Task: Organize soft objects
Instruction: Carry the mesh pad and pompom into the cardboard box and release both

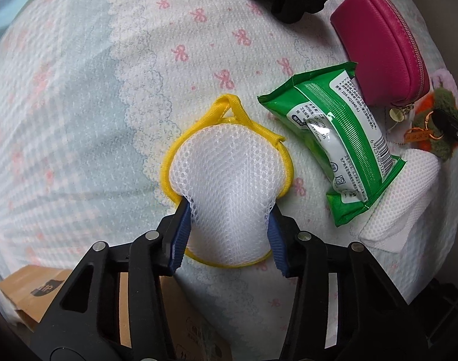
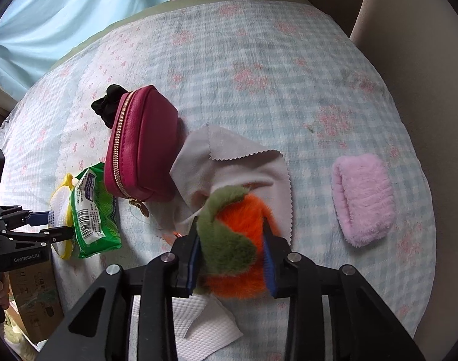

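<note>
Mesh pouch (image 1: 229,177) sits pinched in the left tool (image 1: 229,234), the plush carrot (image 2: 235,240) in the right tool (image 2: 233,258) — lift both slowly off the bed (image 2: 259,69), keeping grip firm.

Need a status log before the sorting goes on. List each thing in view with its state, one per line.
left gripper: shut on the mesh pouch.
mesh pouch: pinched, bunched between the pads.
right gripper: shut on the plush toy.
plush toy: squeezed between the pads.
magenta pouch: zipped shut, lying on the bed.
wipes pack: sealed, lying flat.
grey cloth: crumpled, partly under the toy.
pink wristband: lying loose, apart.
</note>
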`<state>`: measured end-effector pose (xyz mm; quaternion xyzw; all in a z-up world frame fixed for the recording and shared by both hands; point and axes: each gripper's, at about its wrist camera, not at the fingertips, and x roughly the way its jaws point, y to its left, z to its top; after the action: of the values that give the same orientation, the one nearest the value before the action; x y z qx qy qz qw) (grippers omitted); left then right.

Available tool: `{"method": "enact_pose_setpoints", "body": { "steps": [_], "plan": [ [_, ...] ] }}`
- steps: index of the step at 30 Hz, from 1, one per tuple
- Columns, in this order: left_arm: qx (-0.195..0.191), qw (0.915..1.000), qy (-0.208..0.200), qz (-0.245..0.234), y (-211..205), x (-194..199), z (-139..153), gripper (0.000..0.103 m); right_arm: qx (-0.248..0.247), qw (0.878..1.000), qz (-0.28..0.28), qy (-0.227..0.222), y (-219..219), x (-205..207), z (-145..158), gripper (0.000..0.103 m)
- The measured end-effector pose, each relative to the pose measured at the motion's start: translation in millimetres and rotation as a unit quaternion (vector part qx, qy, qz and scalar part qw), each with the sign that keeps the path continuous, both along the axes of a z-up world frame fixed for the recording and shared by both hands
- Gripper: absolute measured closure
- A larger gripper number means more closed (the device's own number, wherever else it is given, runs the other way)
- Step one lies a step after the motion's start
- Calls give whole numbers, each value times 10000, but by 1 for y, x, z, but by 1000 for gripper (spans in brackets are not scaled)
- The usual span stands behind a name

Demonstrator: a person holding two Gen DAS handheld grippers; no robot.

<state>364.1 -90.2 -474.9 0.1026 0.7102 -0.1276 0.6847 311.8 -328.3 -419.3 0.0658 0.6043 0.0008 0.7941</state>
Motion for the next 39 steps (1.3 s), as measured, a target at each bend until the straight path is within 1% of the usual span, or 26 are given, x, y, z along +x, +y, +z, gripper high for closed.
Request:
{"method": "enact_pose_setpoints", "body": {
  "steps": [1,2,3,4,7,8,10,13,19,25,27,30,31,32,35,39],
  "plan": [
    [-23,10000,-32,5,2,-1,4,72,5,10000,-1,-6,0,-1,2,76],
    [-41,10000,-83,5,3,-1,8,79,24,10000,1,-14,1,-1,3,78],
    [-58,9999,-133,-5,4,-3,13,82,72,10000,4,-15,1,-2,3,84],
    [-73,9998,-188,-16,5,-4,18,89,132,9999,-6,-21,0,-3,4,91],
    [-217,9994,-278,-53,8,-9,33,90,229,9997,-49,-41,2,-5,5,94],
    [-205,9993,-317,-76,8,-11,37,91,237,9997,-56,-54,2,-6,6,94],
    [-187,9991,-375,-98,4,-15,39,92,292,9995,-112,-98,3,-9,10,95],
    [-283,9987,-429,-6,3,-19,43,94,348,9991,-169,-148,1,-12,16,95],
    [-431,9973,-585,37,-2,-35,69,96,385,9985,-163,-359,-1,-21,42,96],
    [-608,9947,-817,159,2,-46,102,96,311,9972,-22,-675,1,-28,79,96],
    [-707,9932,-896,236,10,-50,120,96,291,9964,73,-797,5,-32,95,96],
    [-851,9897,-1091,371,15,-63,149,96,297,9944,235,-983,14,-38,123,96],
    [-881,9885,-1154,425,11,-61,152,96,313,9936,292,-1042,18,-41,132,96],
    [-914,9871,-1225,482,13,-64,163,96,329,9928,349,-1101,23,-44,142,96],
    [-1043,9814,-1454,690,26,-77,194,96,408,9897,557,-1253,40,-54,169,96],
    [-1125,9729,-1787,943,54,-104,239,96,540,9838,936,-1432,75,-69,204,96]
  ]
}}
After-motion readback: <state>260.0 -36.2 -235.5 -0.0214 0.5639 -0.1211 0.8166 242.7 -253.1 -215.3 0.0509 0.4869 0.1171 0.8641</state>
